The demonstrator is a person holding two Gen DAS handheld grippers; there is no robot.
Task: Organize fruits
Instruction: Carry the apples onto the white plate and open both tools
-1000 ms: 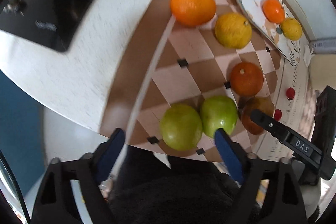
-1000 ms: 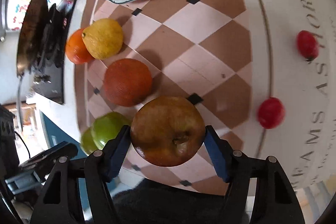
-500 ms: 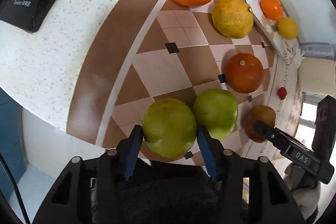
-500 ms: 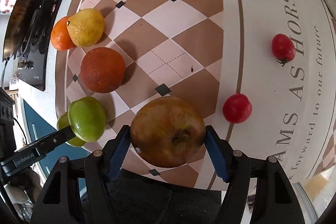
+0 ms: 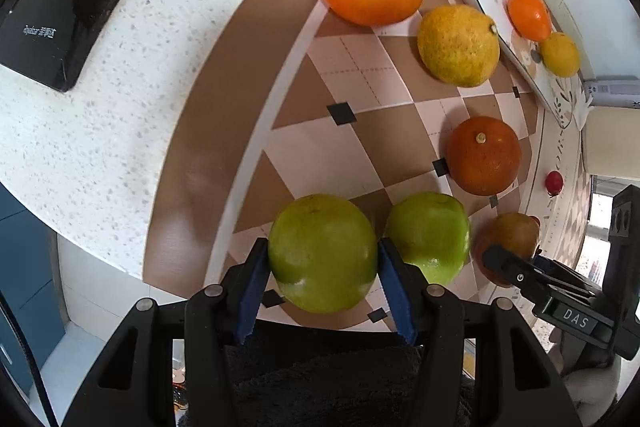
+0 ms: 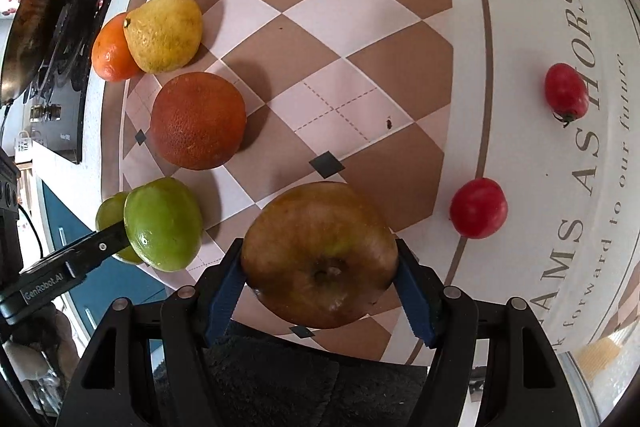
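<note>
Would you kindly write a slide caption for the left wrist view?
Left hand-held gripper clamps a green fruit beside another green fruit on the checkered mat.

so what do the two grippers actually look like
Both are black plastic frames with two fingers each, blue saw-edged pads on the inner faces, and silver screw heads at the joints: left gripper, right gripper. Seen from the other camera, the right one's side bears white lettering "DAS", the left one's "GenRobot.AI". Dark fuzzy fabric sits below each.
</note>
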